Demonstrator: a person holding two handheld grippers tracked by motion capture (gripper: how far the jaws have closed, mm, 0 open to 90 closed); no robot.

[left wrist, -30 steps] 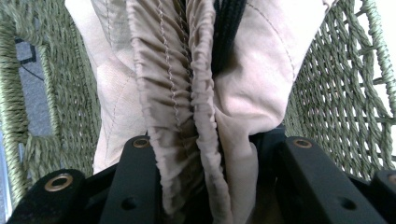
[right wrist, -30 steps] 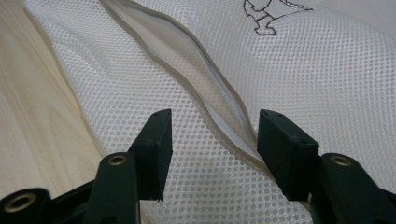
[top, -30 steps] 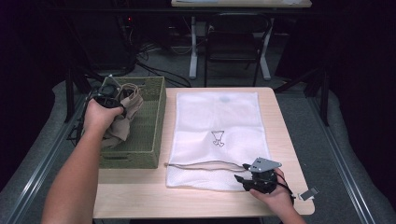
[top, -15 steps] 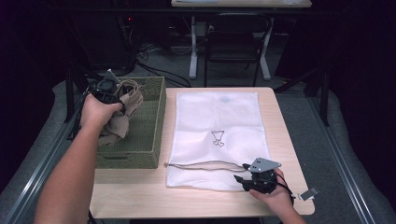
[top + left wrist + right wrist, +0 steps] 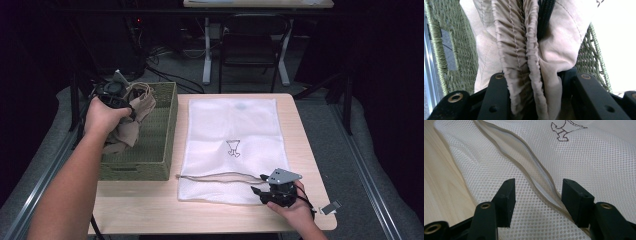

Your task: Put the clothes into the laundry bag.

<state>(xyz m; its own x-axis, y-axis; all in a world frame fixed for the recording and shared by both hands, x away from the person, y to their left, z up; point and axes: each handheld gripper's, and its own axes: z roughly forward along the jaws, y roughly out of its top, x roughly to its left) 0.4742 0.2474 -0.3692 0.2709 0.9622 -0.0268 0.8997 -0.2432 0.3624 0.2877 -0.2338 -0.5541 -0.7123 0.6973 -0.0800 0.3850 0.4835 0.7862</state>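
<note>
Left gripper (image 5: pixel 131 101): clamped on beige garment (image 5: pixel 132 117), above basket (image 5: pixel 162 150) for bagging | Right gripper (image 5: pixel 260 186): jaws apart, straddling mesh bag (image 5: pixel 235 125) zipper.

You have before you one beige garment (image 5: pixel 131 120), one green woven basket (image 5: pixel 160 140), one white mesh laundry bag (image 5: pixel 235 125) bearing one small embroidered figure (image 5: pixel 233 148), one wooden table (image 5: pixel 150 210), and two handheld grippers, left gripper (image 5: pixel 116 95) and right gripper (image 5: pixel 262 190).
</note>
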